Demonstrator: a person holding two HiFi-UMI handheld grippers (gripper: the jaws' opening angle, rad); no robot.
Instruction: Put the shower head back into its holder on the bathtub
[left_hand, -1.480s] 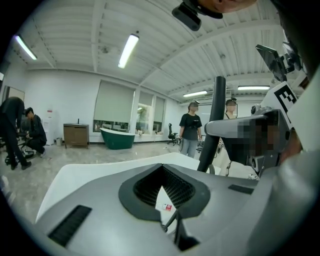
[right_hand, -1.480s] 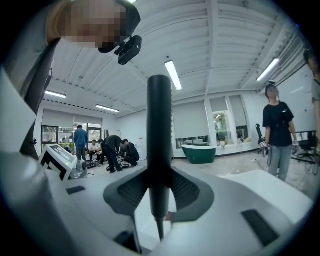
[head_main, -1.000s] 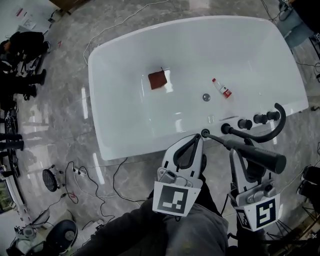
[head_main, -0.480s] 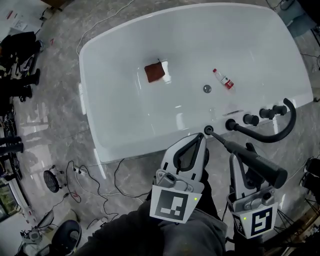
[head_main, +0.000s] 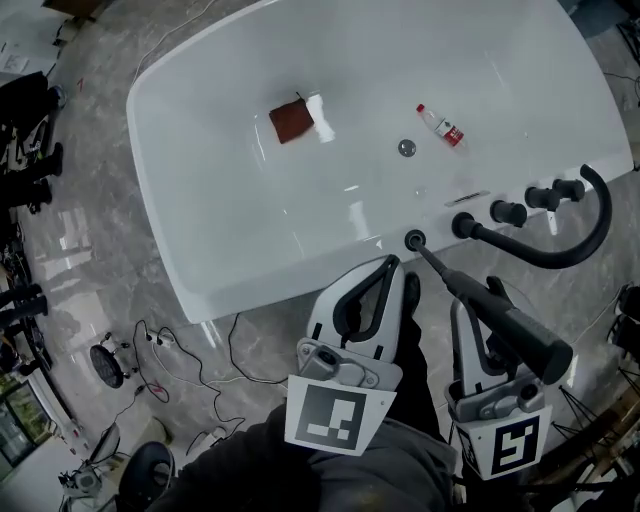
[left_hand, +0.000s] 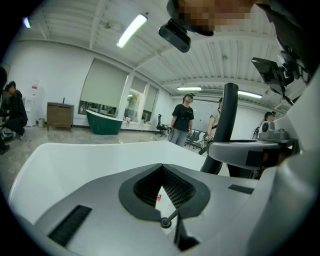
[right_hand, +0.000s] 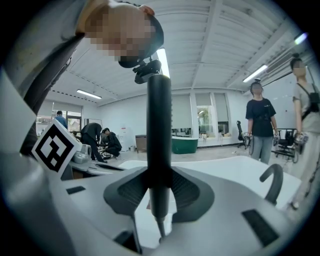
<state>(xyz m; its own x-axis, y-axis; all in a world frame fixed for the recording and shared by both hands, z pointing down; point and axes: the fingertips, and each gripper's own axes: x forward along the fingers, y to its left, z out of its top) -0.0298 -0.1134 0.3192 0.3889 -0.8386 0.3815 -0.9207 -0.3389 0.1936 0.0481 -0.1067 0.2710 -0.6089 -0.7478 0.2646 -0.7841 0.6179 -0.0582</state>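
The black shower head (head_main: 515, 325) slants up from my right gripper (head_main: 478, 300), which is shut on its handle. In the right gripper view the handle (right_hand: 159, 130) stands upright between the dark pads. Its thin lower end touches the round holder (head_main: 414, 240) on the near rim of the white bathtub (head_main: 270, 282). My left gripper (head_main: 392, 265) lies just left of the holder, shut, with nothing in it. Through the gap between its pads the left gripper view shows the holder ring (left_hand: 164, 223) and the thin end meeting it.
On the rim right of the holder stand three black knobs (head_main: 507, 213) and a curved black spout (head_main: 590, 235). Inside the tub lie a red-brown cloth (head_main: 290, 120), a small bottle (head_main: 440, 124) and the drain (head_main: 406, 148). Cables (head_main: 190, 355) trail over the grey floor at left.
The tub has slid up and left in the head view. The shower head now stands steeper, its thin end still at the holder. Both grippers stay shut.
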